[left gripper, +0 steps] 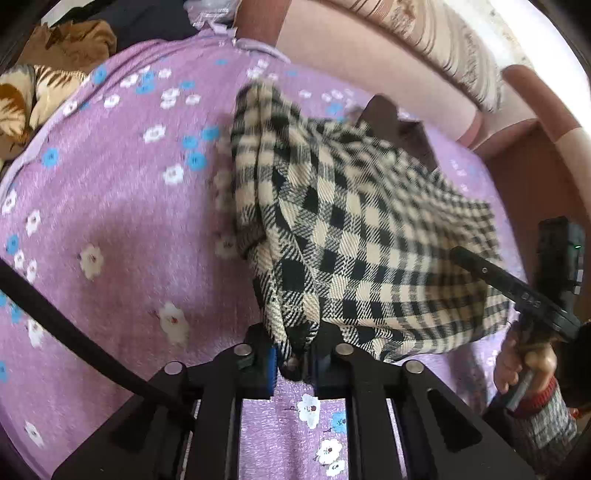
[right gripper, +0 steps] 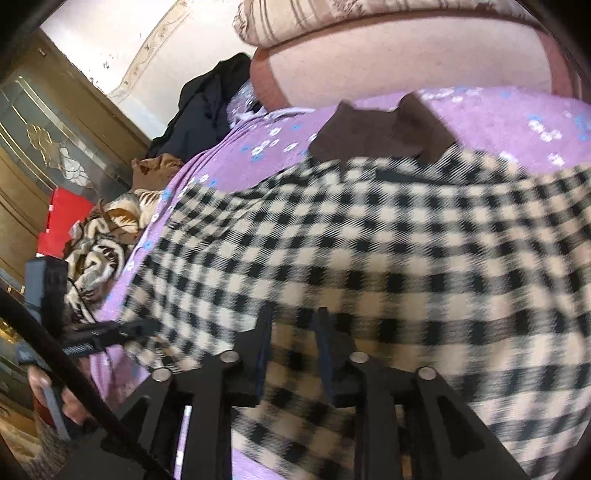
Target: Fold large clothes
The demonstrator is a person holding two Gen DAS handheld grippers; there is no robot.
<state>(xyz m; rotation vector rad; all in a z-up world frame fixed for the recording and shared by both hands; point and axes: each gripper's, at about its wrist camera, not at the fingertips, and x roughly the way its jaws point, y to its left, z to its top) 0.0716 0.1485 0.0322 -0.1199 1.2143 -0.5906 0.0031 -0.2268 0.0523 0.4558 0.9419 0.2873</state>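
A large black-and-cream checked garment [left gripper: 354,236] with a brown collar [left gripper: 388,118] lies on the purple flowered bedsheet [left gripper: 122,206]. My left gripper [left gripper: 293,354] is shut on a bunched edge of it, which rises from the bed into the jaws. In the right wrist view the garment [right gripper: 369,236] spreads wide across the sheet, blurred, with the collar [right gripper: 380,129] at the far side. My right gripper [right gripper: 295,332] hovers low over the cloth with its fingers apart, the fabric passing under and between them unpinched. A hand [left gripper: 524,362] holds that gripper at the garment's right edge.
A pink padded headboard [right gripper: 406,62] and a striped pillow [right gripper: 332,14] stand beyond the bed. A brown tiger-pattern blanket [right gripper: 107,236], dark clothes [right gripper: 207,103] and a red box [right gripper: 62,221] lie off the bed's left side, by a wooden cabinet [right gripper: 44,122].
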